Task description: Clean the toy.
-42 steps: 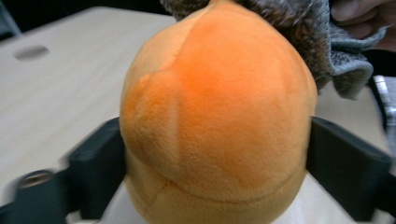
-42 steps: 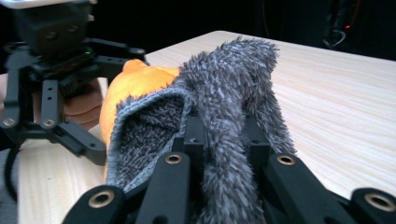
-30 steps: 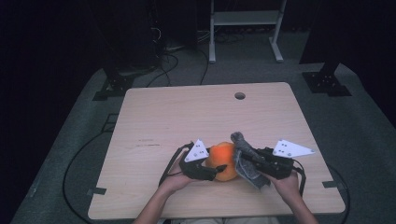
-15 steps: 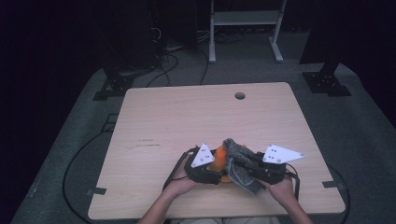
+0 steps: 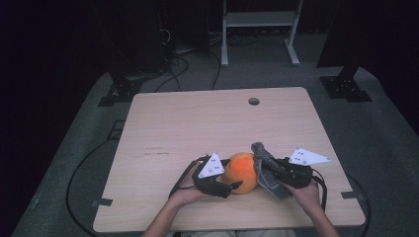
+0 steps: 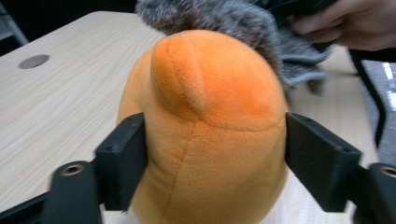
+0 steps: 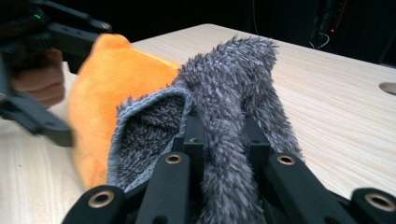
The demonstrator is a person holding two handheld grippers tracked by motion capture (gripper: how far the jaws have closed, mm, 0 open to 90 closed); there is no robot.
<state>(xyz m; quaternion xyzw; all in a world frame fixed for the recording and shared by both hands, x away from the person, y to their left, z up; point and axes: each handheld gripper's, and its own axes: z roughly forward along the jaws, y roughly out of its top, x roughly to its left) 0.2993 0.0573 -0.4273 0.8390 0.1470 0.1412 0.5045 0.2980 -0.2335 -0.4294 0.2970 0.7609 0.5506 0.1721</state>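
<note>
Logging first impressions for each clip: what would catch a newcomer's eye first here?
The bright orange plush toy near the front edge of the wooden table, clamped at its sides by the left claw. Next, the fuzzy grey cloth pinched in the shut right claw, draped against the toy's right side. Dark surroundings make the orange stand out.

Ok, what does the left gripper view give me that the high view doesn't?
Left gripper view: the pads of the left gripper pressing into both sides of the orange plush, plus its seam and a raised nub on top. High view: the whole table with its cable hole near the far edge, and both forearms. Both: the grey fuzzy cloth held against the plush's far side by the right gripper.
</note>
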